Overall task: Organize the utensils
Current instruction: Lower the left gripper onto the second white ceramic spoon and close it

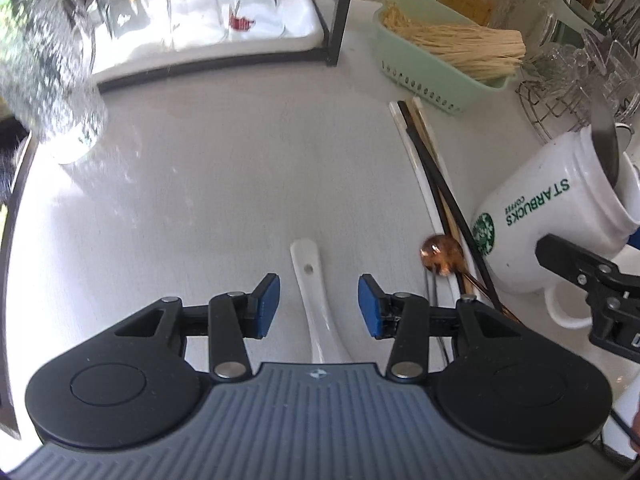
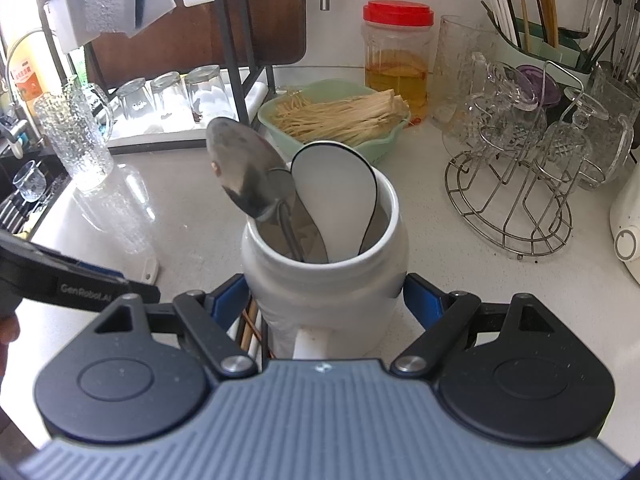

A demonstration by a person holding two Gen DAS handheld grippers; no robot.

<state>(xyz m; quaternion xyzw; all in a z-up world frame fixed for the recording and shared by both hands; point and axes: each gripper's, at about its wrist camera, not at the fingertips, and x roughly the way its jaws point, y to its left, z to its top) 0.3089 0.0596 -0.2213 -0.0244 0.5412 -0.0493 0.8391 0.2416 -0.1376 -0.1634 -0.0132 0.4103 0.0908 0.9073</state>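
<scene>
Left gripper (image 1: 319, 305): fingers apart, blue pads facing each other, pointing steeply down at the pale tabletop (image 1: 224, 168). A white ceramic spoon (image 1: 316, 312) lies on the tabletop between the pads, handle end with its small hole pointing away from the camera. Neither pad touches it; a gap shows on both sides. Nothing held.

Right of the spoon: a loose bundle of chopsticks (image 1: 436, 184), white, black and wooden, lies on the tabletop. A copper-coloured spoon (image 1: 442, 256) rests among them, bowl toward the near end.

Right gripper (image 2: 325, 300): fingers spread wide around a white mug (image 2: 326, 280), one blue pad pressed against each side of its body. The mug is gripped. In the left wrist view the same mug (image 1: 552, 216) shows green Starbucks lettering and sits tilted, just beside the chopsticks.

Inside the mug: a steel spoon (image 2: 244, 168), bowl up, leaning left, and a white black-rimmed spoon (image 2: 336, 188), bowl up, beside it.

Background: green basket (image 2: 384, 144) of pale sticks behind the mug; red-lidded jar (image 2: 398, 60) behind that. Wire rack (image 2: 512, 200) with glassware to the right. Upturned glasses (image 1: 192, 4) on a white tray (image 1: 280, 36) to the left, textured glass mug (image 2: 76, 140) near them. Utensil holder (image 2: 548, 36) with more chopsticks at far right.
</scene>
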